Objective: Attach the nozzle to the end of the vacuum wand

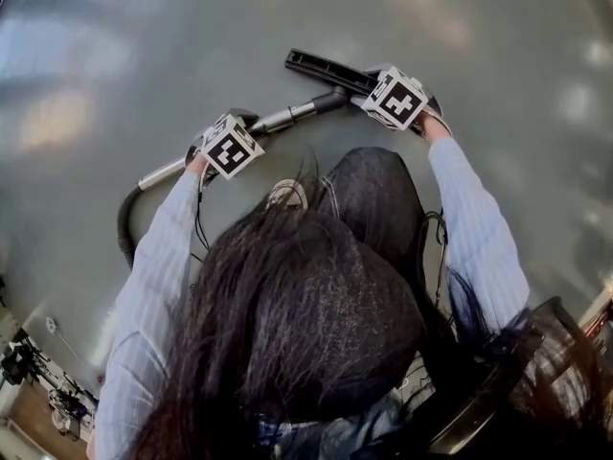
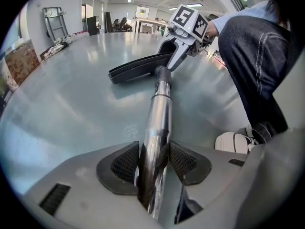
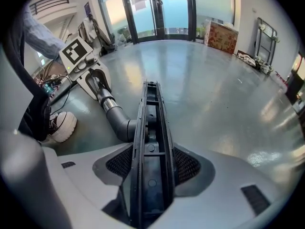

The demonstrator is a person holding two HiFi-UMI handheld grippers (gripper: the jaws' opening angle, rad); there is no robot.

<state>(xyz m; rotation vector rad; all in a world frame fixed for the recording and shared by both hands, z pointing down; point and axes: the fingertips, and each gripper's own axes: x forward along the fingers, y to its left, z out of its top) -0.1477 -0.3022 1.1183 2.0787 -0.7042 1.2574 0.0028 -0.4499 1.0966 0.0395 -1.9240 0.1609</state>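
Left claw [image 2: 153, 163] clenched on the vacuum wand [image 2: 159, 113]: both pads press the shiny metal tube, which runs straight up frame centre in the left gripper view. Right claw [image 3: 151, 168] clenched on the floor nozzle [image 3: 150, 123]: pads on the two long sides of the black flat head, open underside with its ribs facing the camera. The nozzle's grey elbow neck [image 3: 121, 124] branches off left of the head and meets the wand's dark end collar. They touch in line, but can't tell if it is fully seated. In the head view the nozzle sits upper centre, with the wand running diagonally from it down-left through the left claw. A black hose [image 1: 124, 223] curls off the wand's far end at the left edge. Everything is low over a glossy grey floor [image 1: 498, 56]. The person is crouched, with a dark denim knee [image 1: 369, 190] between the arms and a white shoe [image 2: 233, 142] lower right in the left gripper view. Glass doors [image 3: 157, 8] are at top centre of the right gripper view.
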